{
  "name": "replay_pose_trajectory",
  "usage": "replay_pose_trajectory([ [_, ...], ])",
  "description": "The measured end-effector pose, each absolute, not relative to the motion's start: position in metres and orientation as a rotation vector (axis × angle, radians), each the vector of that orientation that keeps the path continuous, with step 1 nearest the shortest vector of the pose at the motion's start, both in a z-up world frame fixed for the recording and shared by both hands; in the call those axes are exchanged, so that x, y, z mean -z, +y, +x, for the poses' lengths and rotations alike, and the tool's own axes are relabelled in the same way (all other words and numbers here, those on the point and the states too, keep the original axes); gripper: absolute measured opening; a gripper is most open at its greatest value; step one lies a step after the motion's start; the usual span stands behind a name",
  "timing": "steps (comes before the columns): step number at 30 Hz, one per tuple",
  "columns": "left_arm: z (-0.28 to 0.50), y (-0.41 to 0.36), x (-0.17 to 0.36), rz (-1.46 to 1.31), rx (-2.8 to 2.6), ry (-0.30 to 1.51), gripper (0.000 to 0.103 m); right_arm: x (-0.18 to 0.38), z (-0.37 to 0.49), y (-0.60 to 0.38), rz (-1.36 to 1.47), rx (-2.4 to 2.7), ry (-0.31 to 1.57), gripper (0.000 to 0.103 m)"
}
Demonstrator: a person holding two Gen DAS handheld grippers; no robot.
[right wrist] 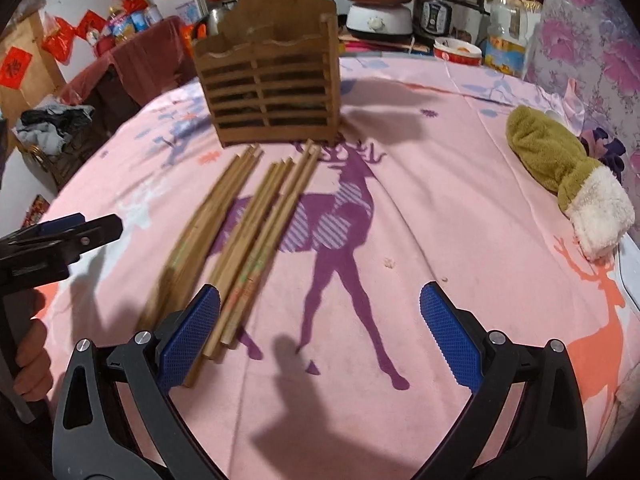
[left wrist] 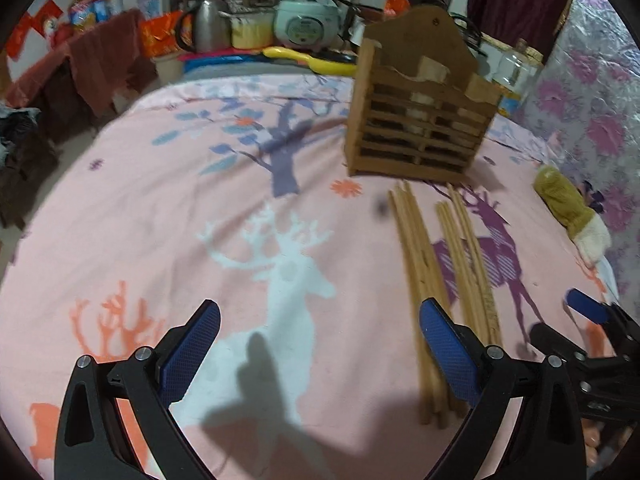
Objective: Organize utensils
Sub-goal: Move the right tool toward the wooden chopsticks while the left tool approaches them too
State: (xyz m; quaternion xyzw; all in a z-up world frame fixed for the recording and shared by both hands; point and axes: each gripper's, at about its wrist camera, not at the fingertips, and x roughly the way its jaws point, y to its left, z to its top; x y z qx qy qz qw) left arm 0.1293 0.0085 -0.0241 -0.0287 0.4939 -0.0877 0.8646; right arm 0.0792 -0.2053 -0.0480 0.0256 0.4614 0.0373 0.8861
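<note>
Chopsticks by one wooden holder (right wrist: 268,80)

Two loose bunches of chopsticks (right wrist: 240,240) lie on the pink cloth (right wrist: 440,200); left gripper (left wrist: 320,356) and right gripper (right wrist: 320,340) gape, empty.

Dim, warm indoor light w/ a pink cast. Dark gripper shadows are thrown fwd onto the bedspread (right wrist: 420,184), so light comes from behind. Motion blur is seen on the chopsticks (right wrist: 248,236). Strong fisheye bending and black vignette at edges.

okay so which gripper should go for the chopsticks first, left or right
Probably the right hand-held gripper: it's open, and the nearest chopsticks end right at its left finger. The left hand-held gripper is open too, with its right finger overlapping the bundle, so it's close. The wooden holder stands just beyond the chopsticks.
</note>
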Motion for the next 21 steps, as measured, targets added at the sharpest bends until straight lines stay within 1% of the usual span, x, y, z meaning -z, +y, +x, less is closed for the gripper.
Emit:
replay_pose_trajectory([
  [10,0.135,-0.011,0.047,-0.049,0.302,1.12,0.097,0.048,0.086,-0.233,0.165,-0.023,0.984,0.097],
  [15,0.141,-0.02,0.058,0.003,0.277,1.149,0.097,0.046,0.087,-0.238,0.193,-0.021,0.979,0.097],
  [18,0.144,-0.025,0.061,0.057,0.244,1.14,0.098,0.046,0.087,-0.238,0.192,-0.019,0.979,0.097],
  [21,0.151,-0.016,0.062,0.054,0.201,1.134,0.098,0.046,0.087,-0.239,0.194,-0.014,0.98,0.097],
])
